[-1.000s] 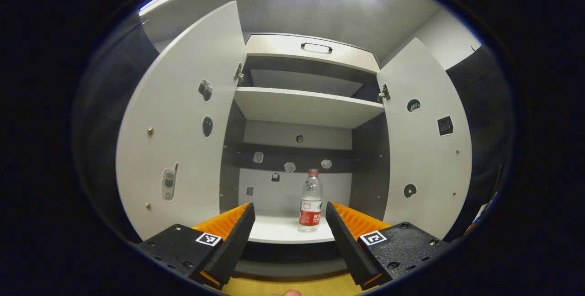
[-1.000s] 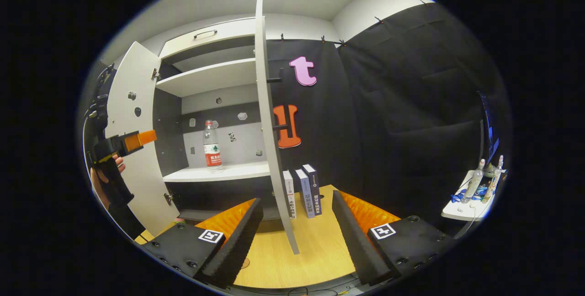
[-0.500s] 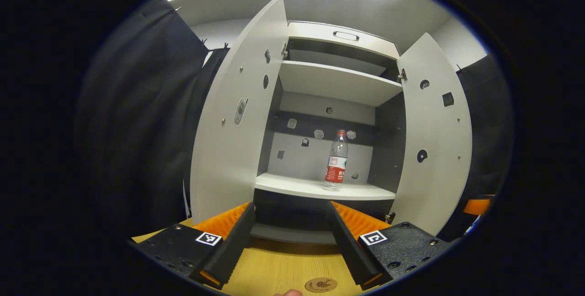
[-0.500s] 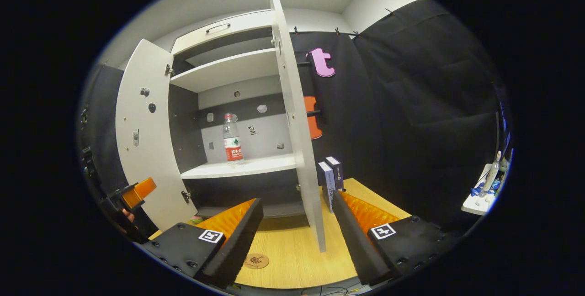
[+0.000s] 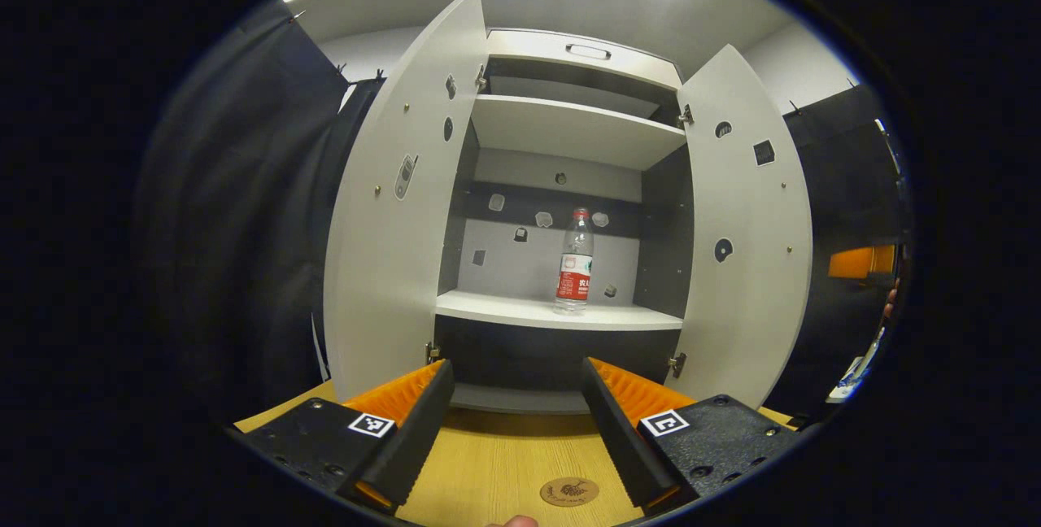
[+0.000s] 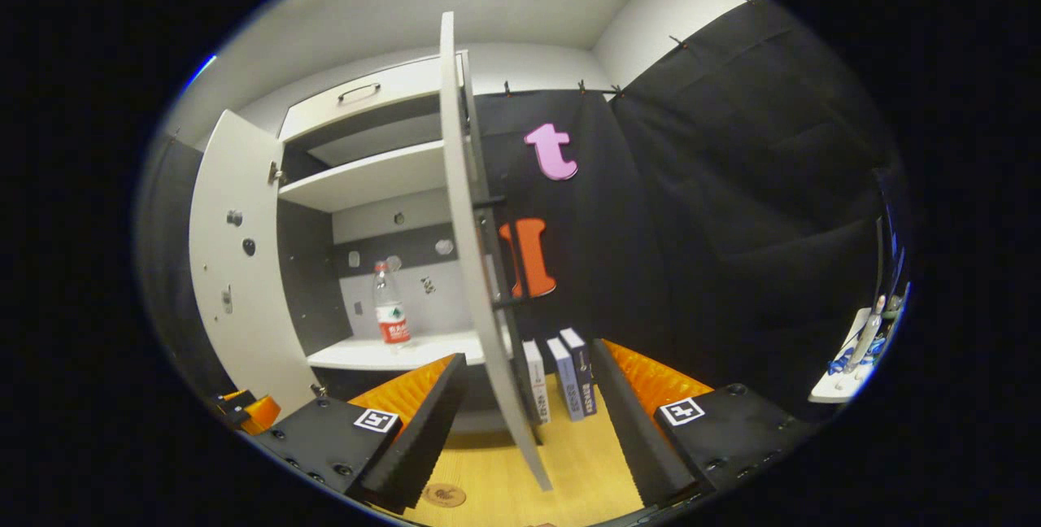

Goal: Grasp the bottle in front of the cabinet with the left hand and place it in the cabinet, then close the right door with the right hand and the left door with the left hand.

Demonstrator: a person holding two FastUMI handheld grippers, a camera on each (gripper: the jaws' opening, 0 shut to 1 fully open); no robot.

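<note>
A clear bottle (image 5: 574, 262) with a red label stands upright on the lower shelf (image 5: 557, 314) of the open cabinet, also seen as the bottle (image 6: 389, 304) in the right gripper view. My left gripper (image 5: 514, 421) is open and empty, well back from the cabinet over the wooden table. Both doors stand open: the left door (image 5: 390, 210) and the right door (image 5: 748, 242). My right gripper (image 6: 527, 421) is open, and the right door's edge (image 6: 480, 267) stands between its fingers, touching neither. The right gripper's orange finger (image 5: 858, 261) shows past the right door.
Three books (image 6: 559, 376) stand on the wooden table (image 6: 569, 470) behind the right door. A round coaster (image 5: 570, 491) lies on the table near me. A white side shelf (image 6: 846, 364) with small items is at the far right. An upper shelf (image 5: 569, 132) and drawer top the cabinet.
My left gripper has drawn back from the cabinet, leaving the bottle on the shelf. My right gripper has shifted so the right door's edge now lies between its open fingers.
</note>
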